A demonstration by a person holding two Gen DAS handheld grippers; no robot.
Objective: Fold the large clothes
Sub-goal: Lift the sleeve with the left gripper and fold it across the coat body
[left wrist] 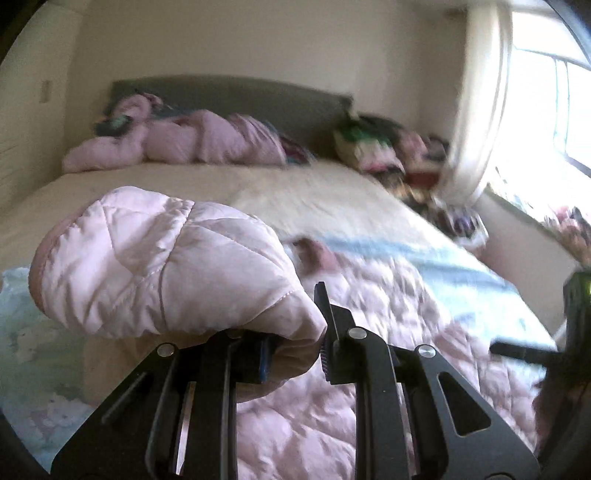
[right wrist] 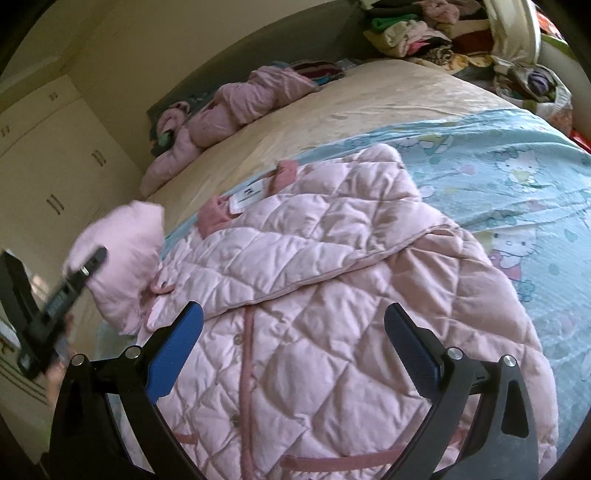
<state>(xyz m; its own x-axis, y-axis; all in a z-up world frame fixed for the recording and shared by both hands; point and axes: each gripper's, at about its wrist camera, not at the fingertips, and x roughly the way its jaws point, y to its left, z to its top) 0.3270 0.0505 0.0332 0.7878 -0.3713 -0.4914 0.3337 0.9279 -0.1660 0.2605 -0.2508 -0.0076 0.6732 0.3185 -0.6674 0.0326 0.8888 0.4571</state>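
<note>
A pale pink quilted jacket [right wrist: 332, 277] lies spread on a light blue cartoon-print blanket [right wrist: 517, 177] on the bed. My left gripper [left wrist: 295, 332] is shut on one sleeve [left wrist: 159, 266], which is lifted off the bed and bulges over the left finger, hiding it. The right wrist view shows that gripper [right wrist: 94, 260] at the left edge, holding the blurred sleeve [right wrist: 118, 254] beside the jacket's shoulder. My right gripper [right wrist: 293, 314] hovers open over the jacket's buttoned front, with nothing between its blue pads [right wrist: 177, 347]. The rest of the jacket [left wrist: 369, 350] lies below the left gripper.
A beige sheet [right wrist: 369, 99] covers the far half of the bed. Another pink garment [left wrist: 177, 144] is bunched against the grey headboard [left wrist: 236, 92]. A heap of mixed clothes [right wrist: 424, 33] fills the far corner by the curtain [left wrist: 480, 110]. Cream wardrobe doors [right wrist: 48, 166] stand left of the bed.
</note>
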